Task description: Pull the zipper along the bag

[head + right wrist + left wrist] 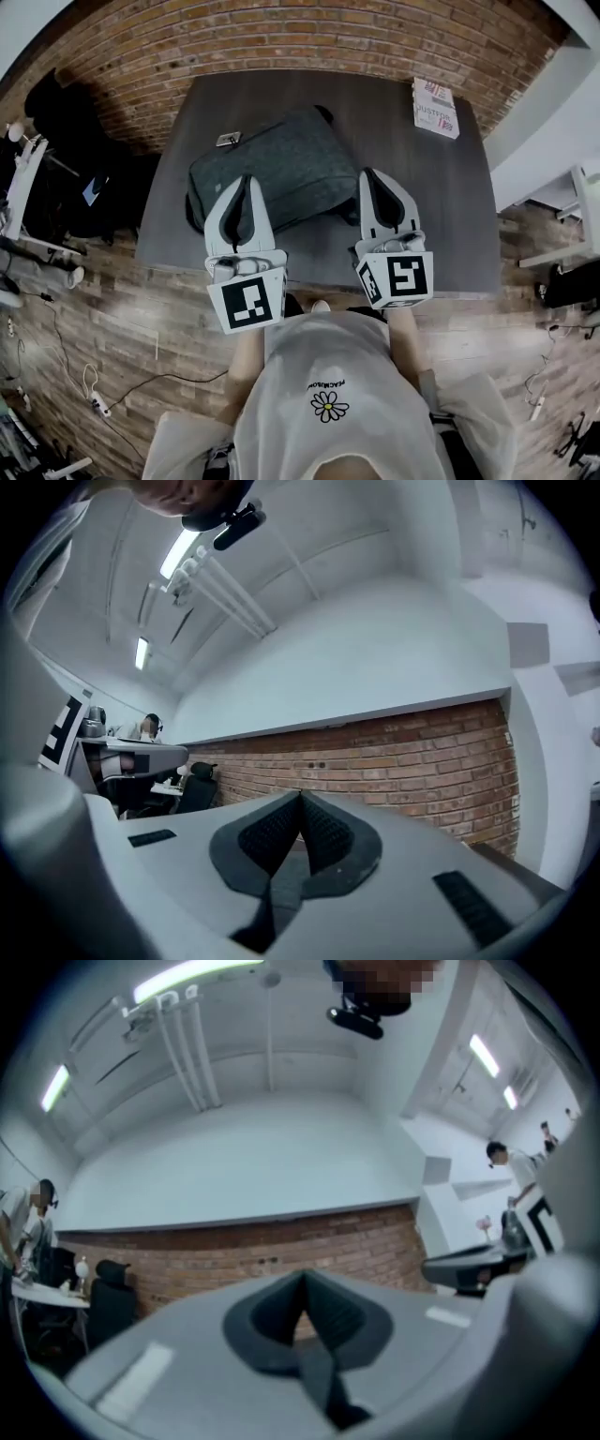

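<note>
A dark grey bag (281,169) lies flat on the dark table (450,197) in the head view; its zipper pull cannot be made out. Both grippers are raised in front of the person, over the table's near edge and above the bag. The left gripper (246,178) hangs over the bag's near left part, jaws together, holding nothing. To the right of the bag, the right gripper (368,173) is shut and empty as well. In the left gripper view the left gripper (302,1281) points at a brick wall, and the right gripper (300,799) does the same in its own view.
A white booklet (435,107) lies at the table's far right corner, and a small flat item (228,140) sits by the bag's far left corner. Desks and black chairs (56,103) stand to the left. Cables (94,389) lie on the wooden floor.
</note>
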A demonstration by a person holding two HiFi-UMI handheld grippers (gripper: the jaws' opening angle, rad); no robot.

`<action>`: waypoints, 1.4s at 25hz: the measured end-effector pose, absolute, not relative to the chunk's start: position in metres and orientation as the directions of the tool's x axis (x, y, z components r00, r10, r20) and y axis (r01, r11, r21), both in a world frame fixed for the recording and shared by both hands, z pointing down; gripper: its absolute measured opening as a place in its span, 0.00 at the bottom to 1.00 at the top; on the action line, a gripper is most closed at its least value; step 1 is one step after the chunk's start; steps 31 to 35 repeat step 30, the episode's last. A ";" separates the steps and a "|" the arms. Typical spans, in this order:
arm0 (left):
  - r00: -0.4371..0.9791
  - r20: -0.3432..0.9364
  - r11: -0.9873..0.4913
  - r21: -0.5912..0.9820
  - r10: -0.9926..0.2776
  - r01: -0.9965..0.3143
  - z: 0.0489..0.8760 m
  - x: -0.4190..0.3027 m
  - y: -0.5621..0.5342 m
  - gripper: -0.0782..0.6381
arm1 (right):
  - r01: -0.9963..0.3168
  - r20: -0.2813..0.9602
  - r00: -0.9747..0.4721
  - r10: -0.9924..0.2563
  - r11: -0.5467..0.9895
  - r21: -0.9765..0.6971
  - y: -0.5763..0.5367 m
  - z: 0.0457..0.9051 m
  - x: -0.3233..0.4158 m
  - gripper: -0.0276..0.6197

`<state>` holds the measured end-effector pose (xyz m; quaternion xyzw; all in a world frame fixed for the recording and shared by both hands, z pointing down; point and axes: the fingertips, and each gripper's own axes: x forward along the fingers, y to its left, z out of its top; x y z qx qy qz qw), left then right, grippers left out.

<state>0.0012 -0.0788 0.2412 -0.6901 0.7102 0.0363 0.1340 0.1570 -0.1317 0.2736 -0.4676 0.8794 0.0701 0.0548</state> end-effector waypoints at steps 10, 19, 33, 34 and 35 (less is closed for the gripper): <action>-0.005 -0.210 0.034 -0.138 -0.978 -0.990 0.251 0.004 -0.081 0.12 | -0.846 -0.106 -0.531 -0.840 0.522 0.106 -0.125 0.287 0.167 0.04; -0.006 -0.203 0.034 -0.136 -0.979 -0.990 0.253 0.006 -0.080 0.12 | -0.843 -0.107 -0.537 -0.837 0.529 0.097 -0.124 0.286 0.171 0.04; -0.018 -0.198 0.049 -0.149 -0.980 -0.988 0.252 0.003 -0.081 0.12 | -0.830 -0.097 -0.556 -0.826 0.547 0.106 -0.126 0.291 0.164 0.04; -0.018 -0.198 0.049 -0.149 -0.980 -0.988 0.252 0.003 -0.081 0.12 | -0.830 -0.097 -0.556 -0.826 0.547 0.106 -0.126 0.291 0.164 0.04; -0.018 -0.198 0.049 -0.149 -0.980 -0.988 0.252 0.003 -0.081 0.12 | -0.830 -0.097 -0.556 -0.826 0.547 0.106 -0.126 0.291 0.164 0.04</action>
